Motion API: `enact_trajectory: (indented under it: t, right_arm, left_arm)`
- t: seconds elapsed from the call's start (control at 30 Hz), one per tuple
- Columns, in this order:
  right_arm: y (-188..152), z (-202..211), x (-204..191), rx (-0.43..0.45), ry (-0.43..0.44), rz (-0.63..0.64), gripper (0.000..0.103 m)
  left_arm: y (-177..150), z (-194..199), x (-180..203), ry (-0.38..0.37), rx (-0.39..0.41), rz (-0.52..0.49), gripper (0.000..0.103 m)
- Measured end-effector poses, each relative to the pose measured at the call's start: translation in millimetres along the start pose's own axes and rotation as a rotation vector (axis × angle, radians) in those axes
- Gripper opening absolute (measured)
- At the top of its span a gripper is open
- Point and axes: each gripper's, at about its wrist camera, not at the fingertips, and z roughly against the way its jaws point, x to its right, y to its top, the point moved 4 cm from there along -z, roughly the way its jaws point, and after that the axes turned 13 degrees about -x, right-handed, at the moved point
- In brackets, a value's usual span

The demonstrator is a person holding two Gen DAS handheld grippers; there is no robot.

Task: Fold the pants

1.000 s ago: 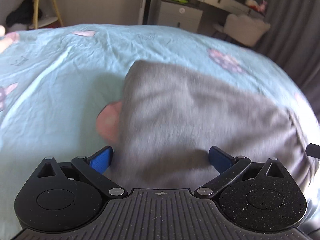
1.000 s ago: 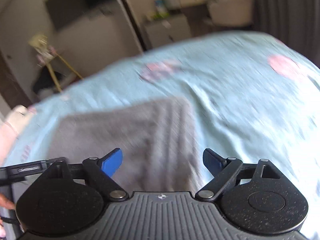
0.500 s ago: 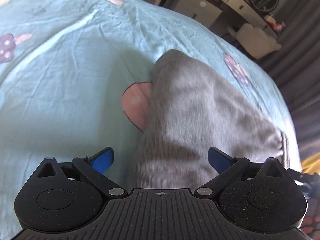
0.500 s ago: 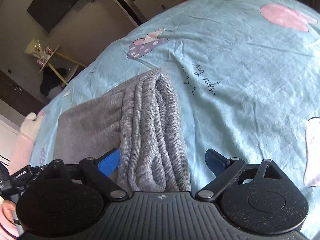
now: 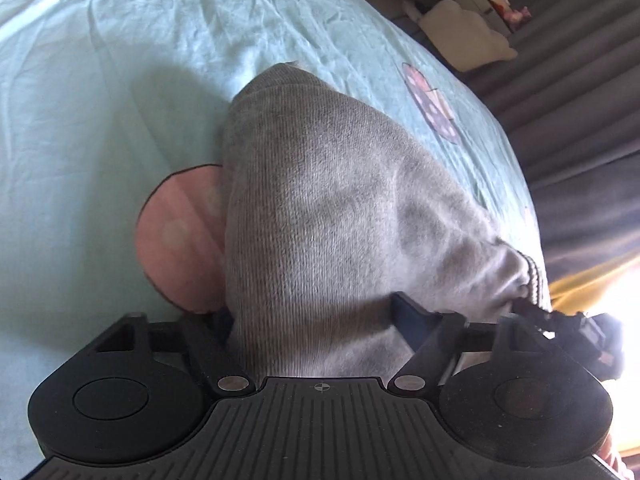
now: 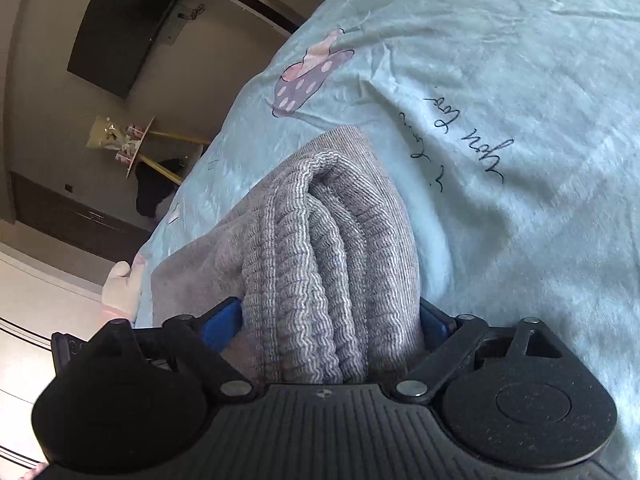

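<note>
Grey ribbed pants [image 6: 320, 264], lt blue sheet [image 5: 100, 100] w/ pink & purple mushroom prints

Daylight glare [image 5: 624, 292] blows out at three o'clock in my left view, perhaps a window. The pants [image 5: 340, 208] shadow the bedsheet [image 5: 100, 120] toward nine o'clock. Both views are sharp, fisheye-bent and dark-cornered at the edges.

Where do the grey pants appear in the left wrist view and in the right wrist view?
Left wrist view: grey pants fill the centre and run down between the jaws.
Right wrist view: their stacked ribbed edge sits lower centre, between the jaws.
Shared landmark: the light blue bedsheet with mushroom prints lies under the pants in both.
</note>
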Motion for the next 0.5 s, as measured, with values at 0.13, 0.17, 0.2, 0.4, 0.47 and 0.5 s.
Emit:
enact_trajectory:
  t: [0.13,0.17,0.2,0.4,0.47,0.5]
  right_arm:
    - [-1.7,2.9,-7.0,0.020,-0.011,0.041,0.067]
    - [-2.7,4.2,-9.0,0.021,-0.016,0.058,0.066]
    - [-2.9,4.9,-10.2,0.021,-0.015,0.058,0.066]
    - [4.4,-6.2,-7.4,-0.002,-0.030,0.027,0.074]
    - [1.5,-3.5,-11.6,0.014,-0.053,0.038,0.069]
    - [-0.4,-1.5,-15.9,0.026,-0.070,0.064,0.064]
  left_arm:
    - [-3.3,2.0,2.3,-0.012,0.011,-0.065,0.060]
    - [-3.9,3.0,0.8,-0.026,0.014,-0.061,0.059]
    - [-4.0,3.7,-1.9,-0.040,0.018,-0.051,0.060]
    - [-2.3,-7.7,5.6,0.012,0.019,-0.044,0.077]
    - [-0.6,-6.5,11.2,0.039,0.026,-0.050,0.064]
    - [-0.7,-4.9,13.0,0.049,0.028,-0.051,0.057]
